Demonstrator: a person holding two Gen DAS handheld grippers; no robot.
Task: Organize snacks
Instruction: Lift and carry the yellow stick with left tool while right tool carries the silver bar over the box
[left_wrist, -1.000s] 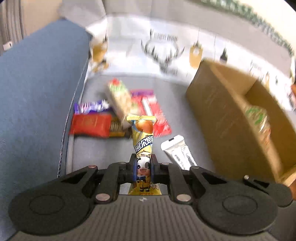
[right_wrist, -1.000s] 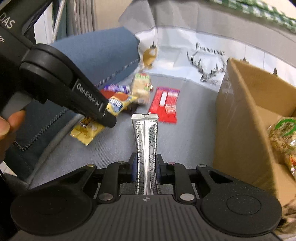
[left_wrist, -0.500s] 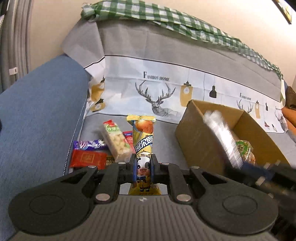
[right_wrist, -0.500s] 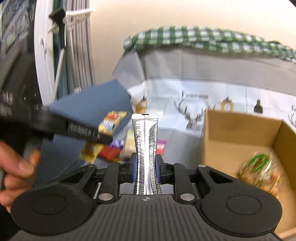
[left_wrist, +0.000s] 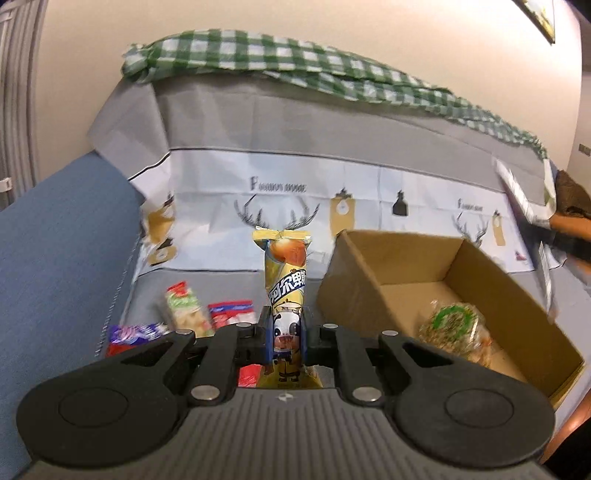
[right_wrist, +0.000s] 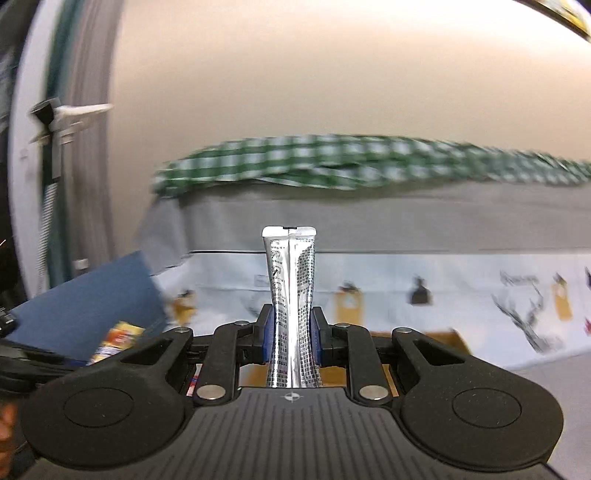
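Two snacks are held up above the grey sofa seat (left_wrist: 229, 284). One, a tall yellow wrapper with a cartoon cow (left_wrist: 286, 295), stands upright, clamped in the left hand-held gripper (left_wrist: 286, 334). The other, a silver foil stick pack with black print (right_wrist: 291, 306), stands upright, pinched in the right hand-held gripper (right_wrist: 291, 339). Just right of the yellow wrapper sits an open brown cardboard box (left_wrist: 517, 306) holding a clear bag with a green label (left_wrist: 456, 328). Left on the seat lie several blurred red, purple and green packets (left_wrist: 184, 314).
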